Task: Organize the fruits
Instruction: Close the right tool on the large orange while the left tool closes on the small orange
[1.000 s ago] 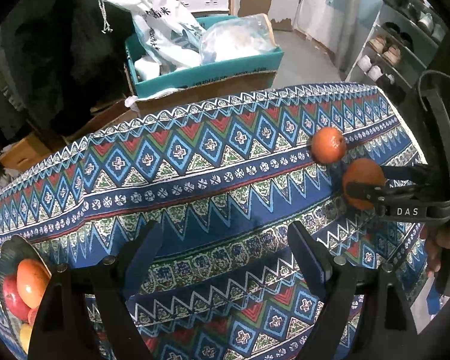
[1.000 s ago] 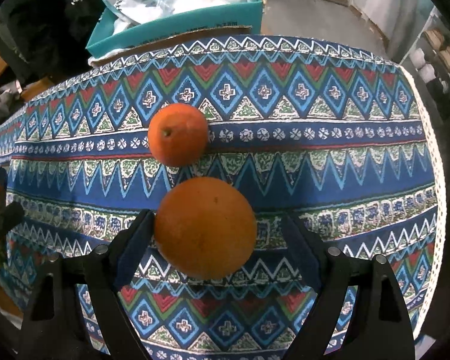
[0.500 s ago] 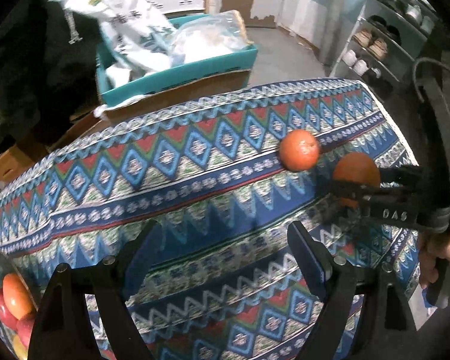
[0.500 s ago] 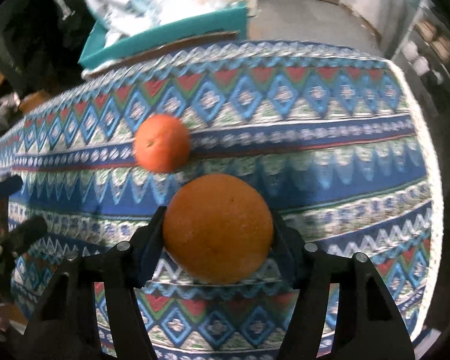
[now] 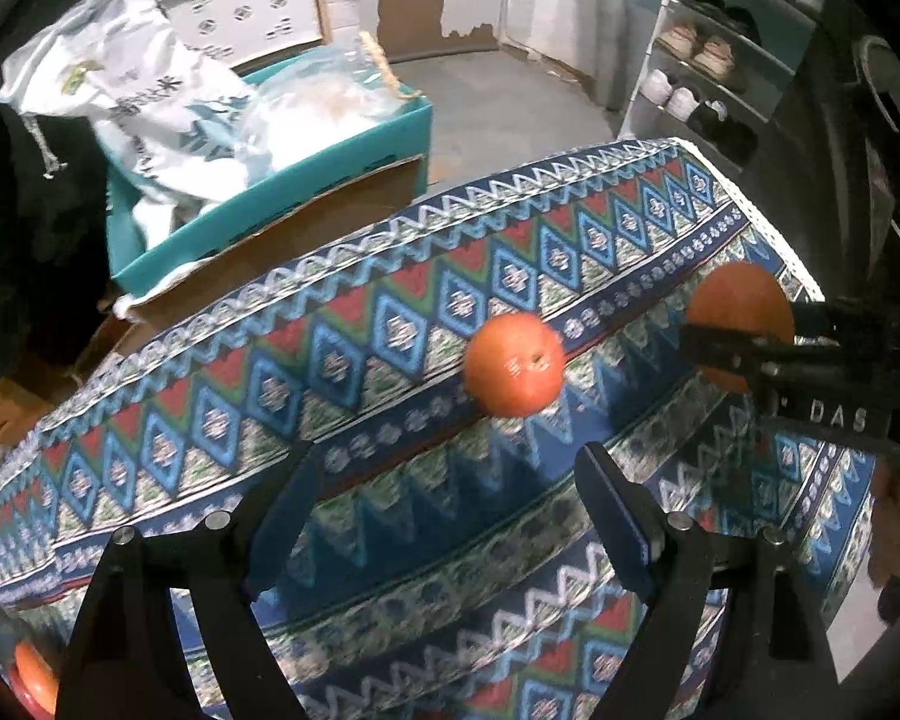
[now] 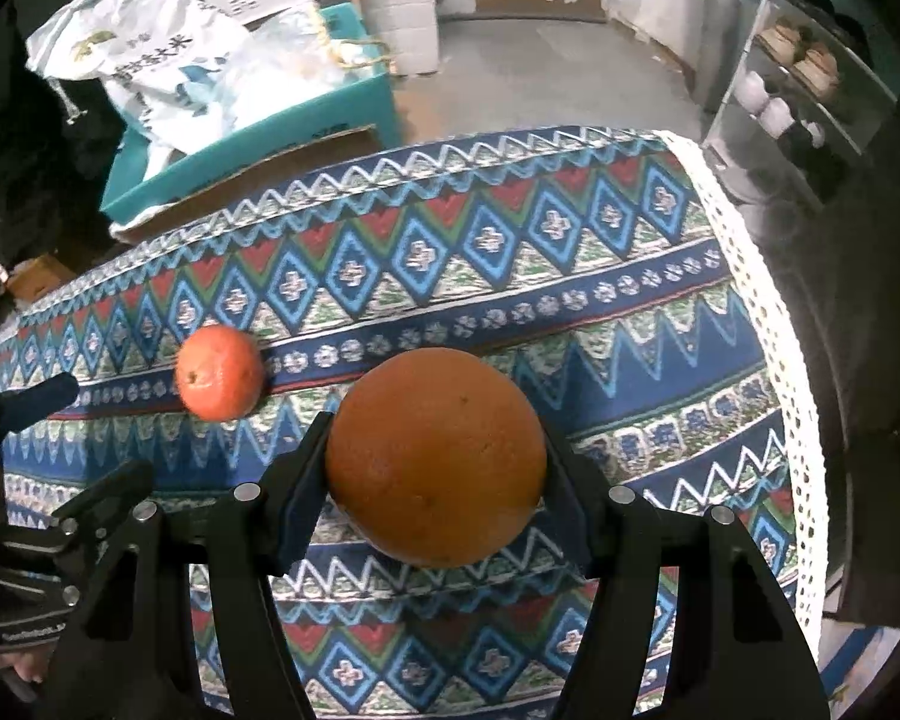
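A large orange (image 6: 435,456) sits between the pads of my right gripper (image 6: 435,480), which is shut on it and holds it just above the patterned tablecloth (image 6: 510,252). The left wrist view shows the same orange (image 5: 741,312) at the right, with the right gripper's black fingers (image 5: 750,354) across it. A smaller orange (image 5: 515,365) lies on the cloth, a short way ahead of my left gripper (image 5: 444,516), which is open with nothing between its fingers. That small orange (image 6: 219,372) lies left of the held one, with the left gripper's fingertips (image 6: 48,396) near it.
A teal box (image 5: 282,192) with white bags stands on the floor beyond the table's far edge. A shoe rack (image 6: 798,90) is at the right. The cloth's lace edge (image 6: 774,360) marks the table's right end. Fruit (image 5: 33,675) shows at the lower left corner.
My right gripper closed on the large orange and lifted it slightly. My left gripper moved right toward the small orange, and the fruit plate slid almost out of its view.
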`<state>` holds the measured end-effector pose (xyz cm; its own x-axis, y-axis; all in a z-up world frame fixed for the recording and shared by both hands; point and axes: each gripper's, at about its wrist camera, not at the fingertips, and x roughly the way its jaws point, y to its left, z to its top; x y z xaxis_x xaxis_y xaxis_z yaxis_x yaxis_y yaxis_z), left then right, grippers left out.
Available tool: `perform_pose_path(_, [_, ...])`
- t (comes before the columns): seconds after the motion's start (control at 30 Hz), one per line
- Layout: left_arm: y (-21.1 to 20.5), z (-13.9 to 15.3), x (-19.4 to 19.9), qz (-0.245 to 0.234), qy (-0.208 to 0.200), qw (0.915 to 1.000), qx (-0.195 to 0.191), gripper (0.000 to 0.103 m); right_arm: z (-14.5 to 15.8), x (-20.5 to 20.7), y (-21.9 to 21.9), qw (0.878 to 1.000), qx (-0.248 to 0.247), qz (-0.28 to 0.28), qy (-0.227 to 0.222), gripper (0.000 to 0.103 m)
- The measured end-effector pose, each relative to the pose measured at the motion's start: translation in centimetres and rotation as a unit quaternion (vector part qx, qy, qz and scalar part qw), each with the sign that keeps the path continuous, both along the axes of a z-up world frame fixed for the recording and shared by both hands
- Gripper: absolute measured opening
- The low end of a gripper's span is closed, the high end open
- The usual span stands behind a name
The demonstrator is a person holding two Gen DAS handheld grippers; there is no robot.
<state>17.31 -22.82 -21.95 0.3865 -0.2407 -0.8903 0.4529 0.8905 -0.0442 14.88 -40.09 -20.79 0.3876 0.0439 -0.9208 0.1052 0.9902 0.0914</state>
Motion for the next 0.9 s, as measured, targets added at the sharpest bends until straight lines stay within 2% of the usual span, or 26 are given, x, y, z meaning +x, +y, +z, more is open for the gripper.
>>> perform_pose_path(0.13, [-1.1,-1.1,0.8,0.007,0.010,0.9999,0.002,0.087,-0.1,0.0,-0.6,1.000,0.000,-0.012,-0.002,0.065])
perform_pose_path(0.5, [-2.0,-3.2,2.8,0.039,0.038,0.9980,-0.031,0.087,-0.4,0.0,-1.8,1.000,0.013,-0.028,-0.001,0.065])
perform_pose_path(0.73, [-1.8,-3.8,3.7,0.057,0.046,0.9964,-0.044,0.086,-0.8,0.2,-1.4,1.000,-0.001,-0.022,0.005,0.065])
perform_pose_path(0.8, [-1.9,-3.8,3.7,0.051,0.044,0.9967,-0.045,0.084,-0.8,0.3,-1.4,1.000,-0.003,-0.021,0.005,0.065])
perform_pose_path(0.9, [-2.2,-3.7,3.7,0.041,0.040,0.9974,-0.043,0.074,-0.8,0.5,-1.1,1.000,-0.007,-0.017,0.005,0.065])
